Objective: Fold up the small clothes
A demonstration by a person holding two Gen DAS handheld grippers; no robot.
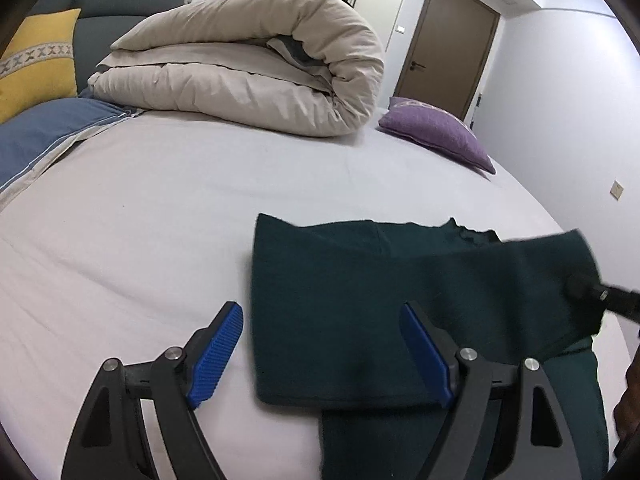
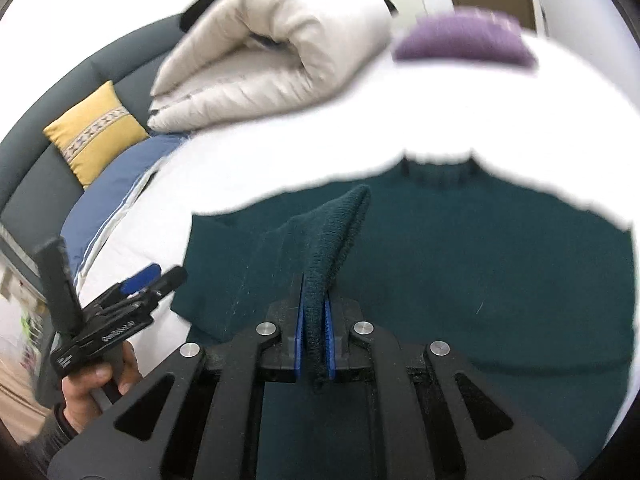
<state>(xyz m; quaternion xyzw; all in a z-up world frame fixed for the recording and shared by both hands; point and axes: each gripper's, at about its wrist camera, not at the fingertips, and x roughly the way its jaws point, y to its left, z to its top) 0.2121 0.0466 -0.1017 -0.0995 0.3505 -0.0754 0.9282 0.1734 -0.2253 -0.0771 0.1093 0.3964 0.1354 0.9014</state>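
Right gripper (image 2: 314,344) pinched a sleeve cuff (image 2: 332,236) of the green sweater (image 2: 500,272); left gripper (image 1: 320,356) spread, empty. Sleeve best laid flat across the body, wrinkle-free.

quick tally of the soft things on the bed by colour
dark green knit sweater: 1
beige rolled duvet: 1
purple cushion: 1
yellow cushion with patterned band: 1
blue pillow: 1
total: 5

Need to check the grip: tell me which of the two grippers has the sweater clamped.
The right gripper: its blue pads are shut on a ribbed fold of the dark green sweater. The left gripper stands open with nothing pinched.
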